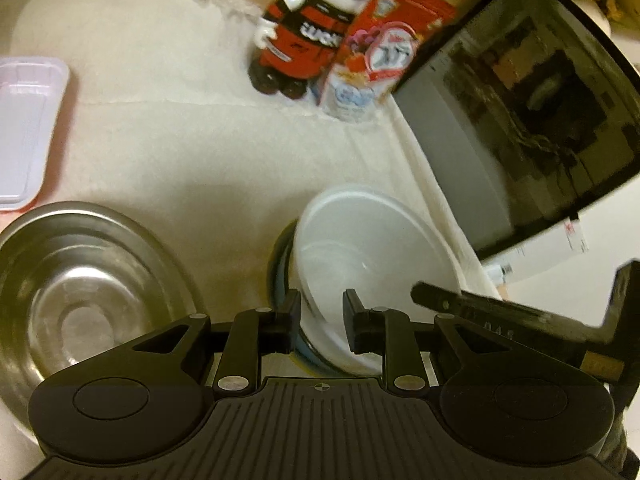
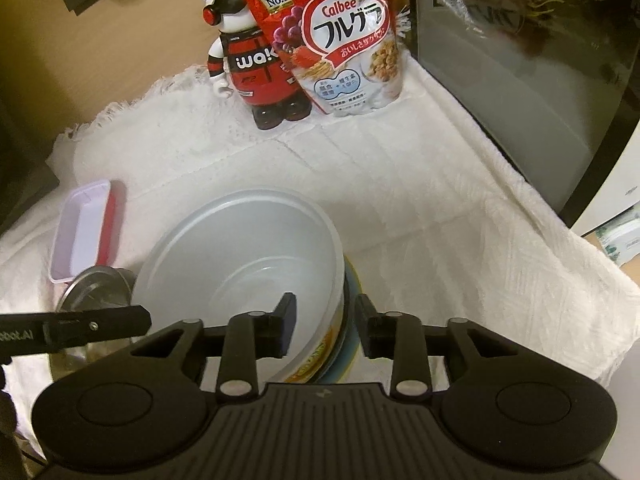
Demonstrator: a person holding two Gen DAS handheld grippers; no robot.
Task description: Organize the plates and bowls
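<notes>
Both jaws spread: left hand-held gripper (image 1: pixel 322 316) and right hand-held gripper (image 2: pixel 326 326) straddle white bowl (image 2: pixel 240 256) rim; steel bowl (image 1: pixel 80 284) beside.

Both wrist cameras look down and forward, close over the white bowl (image 1: pixel 360 248) (image 2: pixel 240 256) (shared); the right view faces the cereal bag (image 2: pixel 340 36) squarely.

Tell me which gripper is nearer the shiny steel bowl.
Left. The left gripper straddles the white plastic bowl's rim beside the steel bowl; the right gripper straddles that white bowl's far rim.
</notes>
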